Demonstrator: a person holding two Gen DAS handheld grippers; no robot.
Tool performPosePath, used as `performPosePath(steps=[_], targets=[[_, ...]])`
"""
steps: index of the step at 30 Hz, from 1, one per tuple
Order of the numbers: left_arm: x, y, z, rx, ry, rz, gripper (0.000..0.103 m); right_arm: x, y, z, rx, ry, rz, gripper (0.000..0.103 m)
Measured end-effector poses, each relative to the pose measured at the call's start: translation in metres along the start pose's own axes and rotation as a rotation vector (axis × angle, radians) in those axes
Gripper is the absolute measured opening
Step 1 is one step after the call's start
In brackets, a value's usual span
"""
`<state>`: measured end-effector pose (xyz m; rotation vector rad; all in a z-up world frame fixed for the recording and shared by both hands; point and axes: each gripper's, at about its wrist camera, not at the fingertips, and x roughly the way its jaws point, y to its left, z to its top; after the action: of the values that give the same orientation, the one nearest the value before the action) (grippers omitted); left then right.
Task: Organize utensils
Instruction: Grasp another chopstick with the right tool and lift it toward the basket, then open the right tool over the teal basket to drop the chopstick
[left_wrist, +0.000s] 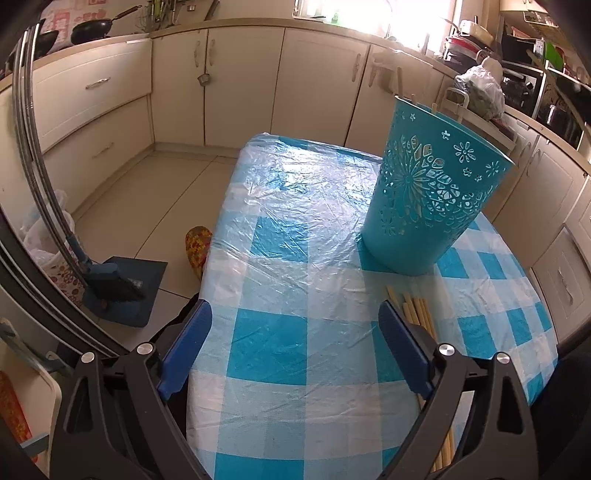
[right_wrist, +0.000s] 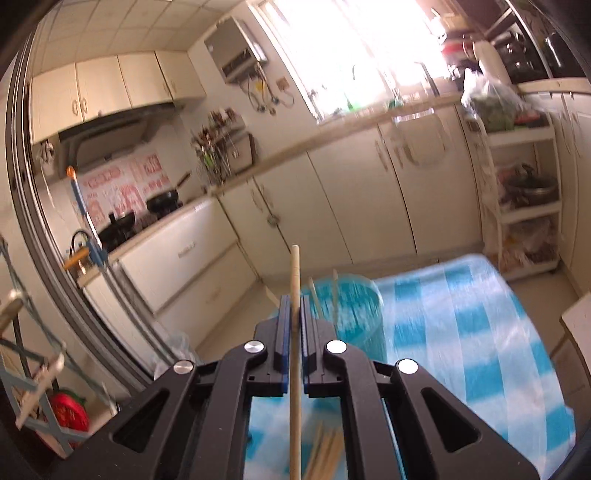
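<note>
A teal cut-out holder (left_wrist: 428, 199) stands on the blue-and-white checked table (left_wrist: 280, 258), with chopstick tips showing above its rim. Several loose wooden chopsticks (left_wrist: 417, 310) lie on the table near my left gripper's right finger. My left gripper (left_wrist: 295, 321) is open and empty above the table's near edge. My right gripper (right_wrist: 294, 306) is shut on one wooden chopstick (right_wrist: 294, 273), held upright above the table. The holder (right_wrist: 351, 310) is just beyond it, blurred, with chopsticks inside. More loose chopsticks (right_wrist: 325, 454) lie below the right gripper.
Cream cabinets (left_wrist: 240, 85) run along the far wall. A dustpan and brush (left_wrist: 122, 284) stand on the floor to the left of the table. A white shelf cart (right_wrist: 524, 199) stands at the right. A chair cushion (left_wrist: 197, 247) is by the table's left edge.
</note>
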<state>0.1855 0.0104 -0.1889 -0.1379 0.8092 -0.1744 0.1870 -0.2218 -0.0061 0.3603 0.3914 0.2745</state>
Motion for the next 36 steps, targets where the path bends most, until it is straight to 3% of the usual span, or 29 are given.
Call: performPosePath(steps=[4,8,19,25,29,36], targets=[[-0.003,-0.004,-0.002,0.016,-0.003,0.0,0.089,0.029,0.007,0.03,0.006,-0.086,-0.013,0.006],[-0.006,-0.004,-0.002,0.023,-0.005,-0.005,0.089,0.058,0.004,0.042,0.011,-0.115,-0.048,0.006],[-0.01,0.006,0.004,-0.021,-0.014,-0.022,0.089,0.107,-0.014,0.025,-0.019,-0.025,-0.154,0.007],[-0.013,0.008,0.006,-0.032,-0.017,-0.016,0.089,0.1,-0.005,0.007,-0.067,0.031,-0.138,0.007],[-0.019,0.008,0.006,-0.029,-0.031,-0.01,0.09,0.077,-0.001,-0.004,-0.082,0.03,-0.124,0.015],[-0.03,0.006,0.007,-0.019,-0.044,0.009,0.09,0.031,0.001,-0.02,-0.076,0.022,-0.119,0.021]])
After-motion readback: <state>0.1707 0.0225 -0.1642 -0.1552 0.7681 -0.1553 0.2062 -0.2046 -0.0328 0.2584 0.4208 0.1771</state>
